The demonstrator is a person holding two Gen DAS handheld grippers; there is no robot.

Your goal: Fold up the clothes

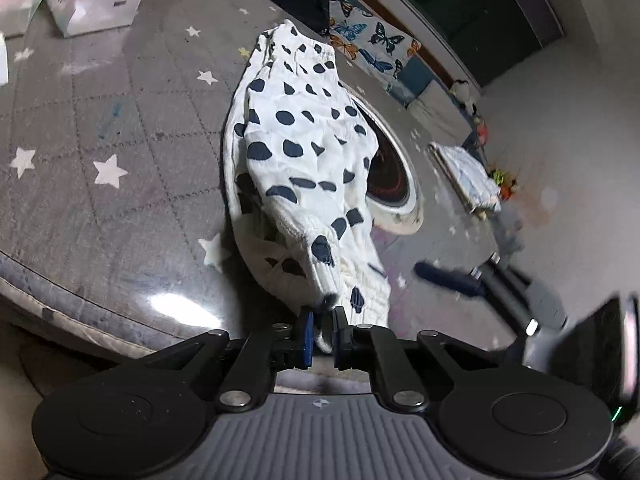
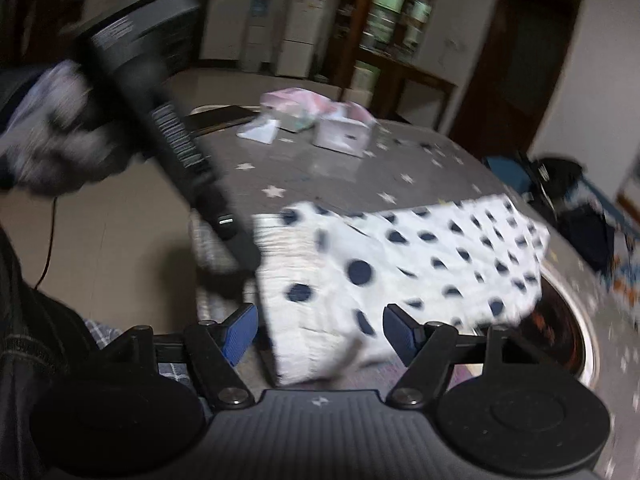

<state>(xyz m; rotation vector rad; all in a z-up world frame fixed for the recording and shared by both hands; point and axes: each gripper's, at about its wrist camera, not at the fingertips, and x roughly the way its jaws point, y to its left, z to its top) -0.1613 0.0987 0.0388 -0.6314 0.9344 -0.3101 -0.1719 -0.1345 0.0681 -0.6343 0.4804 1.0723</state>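
one garment [image 1: 308, 152] is in play: white cloth with dark blue spots and ribbed cuffs, lying across the near part of the worktop [image 1: 120, 128], its close end reaching the near edge. the worktop wears a grey quilted cover printed with white stars.

two tools show. the left tool [image 1: 320, 330] has its blue pads [image 1: 307, 334] drawn in tight on a ribbed cuff of the garment at the near edge, so the cloth runs away from it toward the far side. the right tool [image 2: 320, 334] stands with its blue pads [image 2: 240, 334] wide apart, the garment's ribbed end lying between and just beyond them, gripped by neither pad. in the right wrist view the left tool's dark body [image 2: 176, 128] crosses the left side, blurred, held by a gloved hand [image 2: 56, 128].

under the garment's right side sits one round metal basin [image 1: 394, 184] with a dark inside, partly covered by the cloth. at the far left corner stand two white boxes [image 1: 96, 0] with pale pink bags beside them. toward the right edge lies one folded pale stack [image 1: 468, 176]. a butterfly-print cloth [image 1: 372, 40] shows beyond the far edge. one dark blue padded bar [image 1: 448, 278] lies blurred near the right near corner; what it belongs to i cannot tell.
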